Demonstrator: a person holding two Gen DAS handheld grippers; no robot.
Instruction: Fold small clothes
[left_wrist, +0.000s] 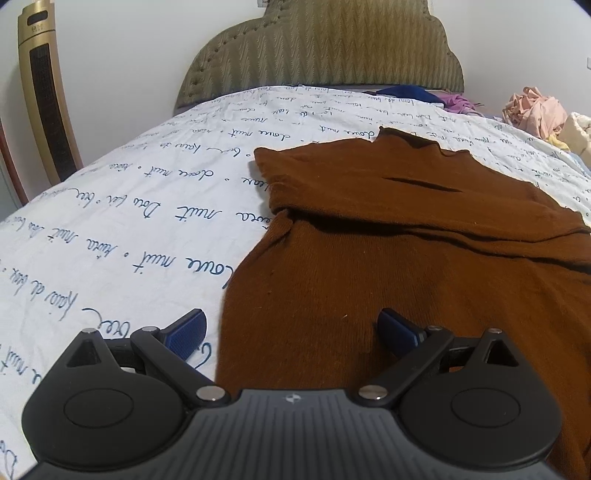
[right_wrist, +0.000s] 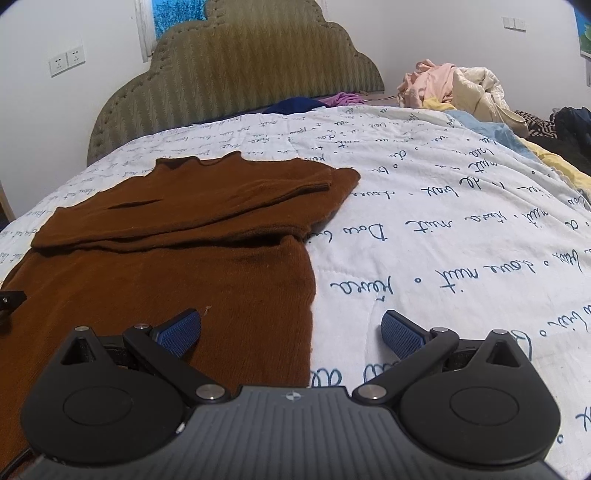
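While both the left gripper (left_wrist: 291, 332) and right gripper (right_wrist: 291, 332) stand spread and empty, the brown knitted sweater (left_wrist: 406, 258), lower centre, looks soft, limp, light; pinch its side edges.

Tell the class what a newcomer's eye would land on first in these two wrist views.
First, the brown sweater lying flat on the white quilt printed with blue handwriting, its sleeves folded across the chest. Next, the open left gripper and right gripper, each straddling one side edge of the sweater near its hem. Behind, an olive padded headboard, with a heap of crumpled clothes to its right.
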